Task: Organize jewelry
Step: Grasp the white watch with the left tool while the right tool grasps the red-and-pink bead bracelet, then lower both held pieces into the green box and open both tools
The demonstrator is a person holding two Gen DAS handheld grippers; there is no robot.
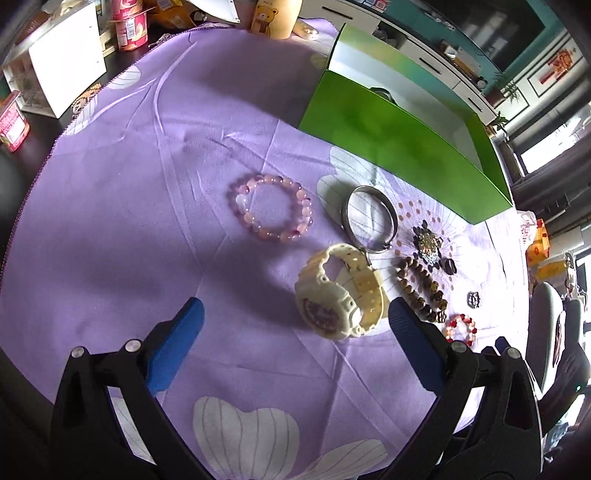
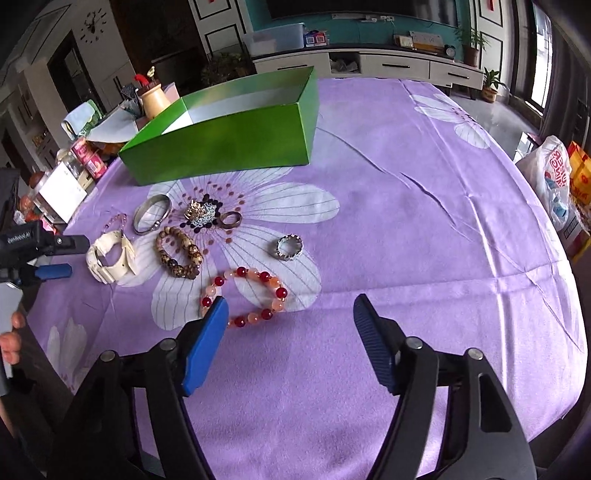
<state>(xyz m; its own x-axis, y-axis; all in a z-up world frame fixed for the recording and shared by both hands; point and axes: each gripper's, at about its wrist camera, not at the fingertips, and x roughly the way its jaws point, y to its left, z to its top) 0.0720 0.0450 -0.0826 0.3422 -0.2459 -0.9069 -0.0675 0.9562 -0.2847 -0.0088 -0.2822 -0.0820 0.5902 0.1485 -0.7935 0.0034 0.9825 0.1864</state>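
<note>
Jewelry lies on a purple flowered cloth before an open green box (image 1: 402, 147), also in the right wrist view (image 2: 225, 144). In the left wrist view I see a pink bead bracelet (image 1: 272, 208), a silver bangle (image 1: 370, 218), a cream watch (image 1: 338, 295), a brown bead bracelet (image 1: 423, 290) and a brooch (image 1: 428, 243). My left gripper (image 1: 295, 314) is open, just short of the watch. My right gripper (image 2: 290, 306) is open, its left finger (image 2: 207, 339) beside a red and orange bead bracelet (image 2: 245, 297). A silver ring (image 2: 290, 247) and a brown ring (image 2: 229, 220) lie beyond it.
A white box (image 1: 66, 62), yogurt cups (image 1: 131, 26) and a yellow bear cup (image 1: 273, 16) stand past the cloth's far left edge. Plastic bags (image 2: 554, 181) sit off the right edge. The left gripper shows at the right wrist view's left side (image 2: 51, 254).
</note>
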